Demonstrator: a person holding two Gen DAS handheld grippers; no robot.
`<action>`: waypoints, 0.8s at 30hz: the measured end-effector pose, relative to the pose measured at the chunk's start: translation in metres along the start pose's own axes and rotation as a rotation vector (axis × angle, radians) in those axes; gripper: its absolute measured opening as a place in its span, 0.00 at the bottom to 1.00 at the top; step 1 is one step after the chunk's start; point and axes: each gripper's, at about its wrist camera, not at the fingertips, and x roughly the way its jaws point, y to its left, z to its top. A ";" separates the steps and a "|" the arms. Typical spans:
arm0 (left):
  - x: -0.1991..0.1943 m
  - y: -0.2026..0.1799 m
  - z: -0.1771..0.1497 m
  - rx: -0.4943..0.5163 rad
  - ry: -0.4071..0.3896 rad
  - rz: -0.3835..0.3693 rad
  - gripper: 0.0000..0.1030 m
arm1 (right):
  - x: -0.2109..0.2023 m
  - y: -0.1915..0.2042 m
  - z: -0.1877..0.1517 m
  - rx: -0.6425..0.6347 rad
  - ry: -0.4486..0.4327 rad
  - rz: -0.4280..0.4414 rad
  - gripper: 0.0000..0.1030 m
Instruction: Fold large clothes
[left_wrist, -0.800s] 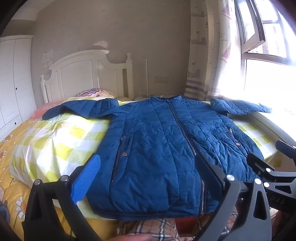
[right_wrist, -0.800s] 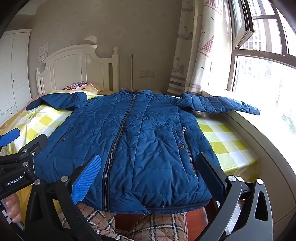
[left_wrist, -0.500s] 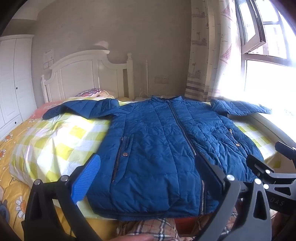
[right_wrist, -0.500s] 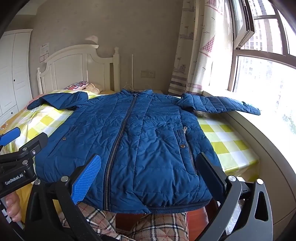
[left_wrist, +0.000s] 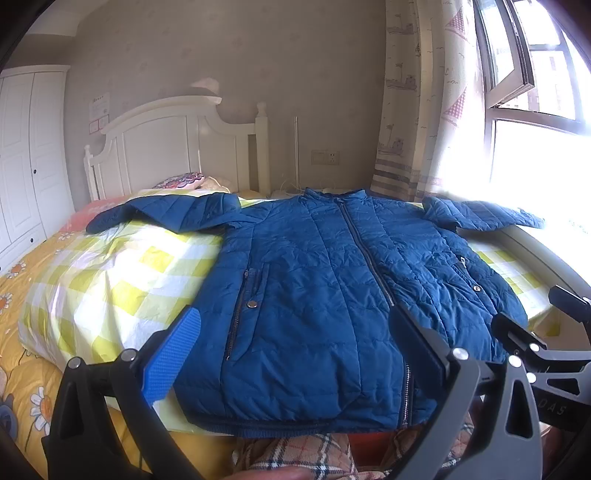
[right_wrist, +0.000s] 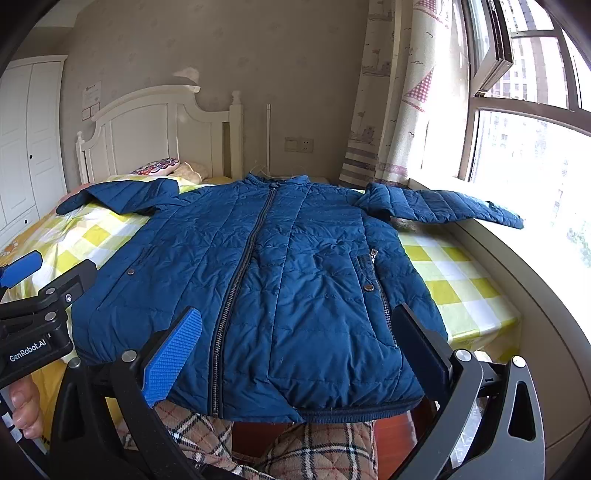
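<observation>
Both grippers held low at the foot of the bed (left_wrist: 92, 280), angled down toward the blue quilted jacket (left_wrist: 325, 295). Left gripper (left_wrist: 295, 354) spread wide, jaws released, nothing between the pads, poised over the hem left of the zipper. Right gripper (right_wrist: 295, 354) likewise spread, empty, above the hem with the zipper just inside its blue pad (right_wrist: 171, 356). No contact with the fabric from either tool.

Seen from the left wrist only: more of the orange floral sheet (left_wrist: 22, 332) beside the yellow checked cover, and the right gripper's black frame at the right edge. Seen from the right wrist only: a hand (right_wrist: 22, 410) wrapped round the left gripper's handle at the lower left, that gripper's blue tip and printed label, the window sill, and the full reach of the far sleeve (right_wrist: 443, 210) lying out over the sill toward the window (right_wrist: 524, 147).

Jacket laid flat, front up, zipped, on the checked cover. Long axis running from hem nearest the grippers to collar toward the white headboard (left_wrist: 162, 147). Sleeves stretched sideways, one toward the wardrobe side, one toward the window. Plaid trouser legs (right_wrist: 314, 446) visible below the hem.
</observation>
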 end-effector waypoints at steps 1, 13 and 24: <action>0.000 0.001 0.000 -0.001 0.001 0.000 0.98 | 0.000 0.000 0.000 0.000 0.001 0.001 0.96; 0.002 0.002 -0.002 -0.004 0.004 0.002 0.98 | 0.001 0.000 -0.003 -0.001 0.006 0.003 0.96; 0.002 0.003 -0.003 -0.004 0.008 0.002 0.98 | 0.000 0.002 -0.002 -0.011 0.002 -0.008 0.96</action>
